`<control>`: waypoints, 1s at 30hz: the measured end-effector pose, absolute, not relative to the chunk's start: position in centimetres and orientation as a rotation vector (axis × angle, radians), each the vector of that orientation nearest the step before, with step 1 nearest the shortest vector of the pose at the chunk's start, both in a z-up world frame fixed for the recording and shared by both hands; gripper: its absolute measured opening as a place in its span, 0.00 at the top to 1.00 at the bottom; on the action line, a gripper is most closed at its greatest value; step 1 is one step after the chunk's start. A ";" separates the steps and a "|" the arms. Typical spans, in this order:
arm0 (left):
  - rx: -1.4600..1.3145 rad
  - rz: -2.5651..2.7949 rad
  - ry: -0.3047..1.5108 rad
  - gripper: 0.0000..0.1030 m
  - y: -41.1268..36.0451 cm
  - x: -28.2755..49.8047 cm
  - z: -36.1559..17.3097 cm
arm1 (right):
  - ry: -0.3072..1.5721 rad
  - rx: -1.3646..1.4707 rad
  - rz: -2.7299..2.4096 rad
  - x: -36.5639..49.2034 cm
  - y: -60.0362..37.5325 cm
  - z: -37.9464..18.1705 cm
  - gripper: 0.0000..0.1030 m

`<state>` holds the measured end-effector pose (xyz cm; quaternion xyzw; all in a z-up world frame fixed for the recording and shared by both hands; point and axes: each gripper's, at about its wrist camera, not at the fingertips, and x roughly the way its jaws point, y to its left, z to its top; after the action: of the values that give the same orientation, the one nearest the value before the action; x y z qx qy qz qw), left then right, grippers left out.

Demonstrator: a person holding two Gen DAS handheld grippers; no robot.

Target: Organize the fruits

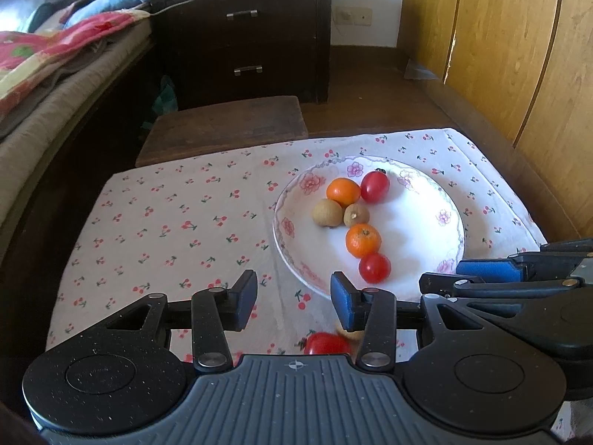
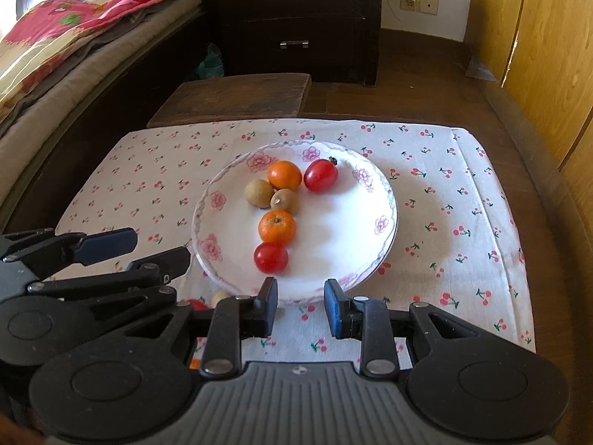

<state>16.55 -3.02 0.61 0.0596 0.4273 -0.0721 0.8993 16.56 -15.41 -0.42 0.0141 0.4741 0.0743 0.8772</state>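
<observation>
Six small fruits sit in the plate, which rests on the cherry cloth a little toward the cloth's near edge. At the plate's far rim lie an orange and a red tomato, side by side. Just in front of them are two brown fruits, one rounder brown fruit on the left and a second brown fruit touching it. Nearer still is another orange, and a second tomato sits close to the plate's near rim.

One more red tomato lies on the cloth outside the plate, by the cloth's near edge, with a pale fruit just beside it. Both are partly hidden.

The left gripper hangs over the near edge of the cloth, left of the plate. Its jaws are wide apart and hold nothing. The right gripper hangs at the plate's near rim. Its jaws are apart too, a bit less wide, and hold nothing.

A dark wooden stool stands past the cloth's far edge.
</observation>
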 end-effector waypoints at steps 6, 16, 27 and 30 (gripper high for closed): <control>0.125 -0.142 0.886 0.50 -2.7 15.4 0.7 | 0.993 0.018 0.162 15.4 -15.0 -0.3 0.71; 0.135 -0.141 0.895 0.50 -2.4 13.6 0.6 | 1.007 0.016 0.165 13.7 -14.7 -0.5 0.71; 0.151 -0.140 0.919 0.51 -2.1 12.2 0.1 | 1.034 0.003 0.182 12.3 -14.2 -1.1 0.71; 0.153 -0.140 0.928 0.51 -2.0 11.9 -0.1 | 1.041 -0.003 0.186 12.0 -14.0 -1.3 0.71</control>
<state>11.86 -2.04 -0.14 0.0735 0.4465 -0.0675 0.8892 12.03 -14.04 -1.28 -0.0014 0.4966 0.0887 0.8635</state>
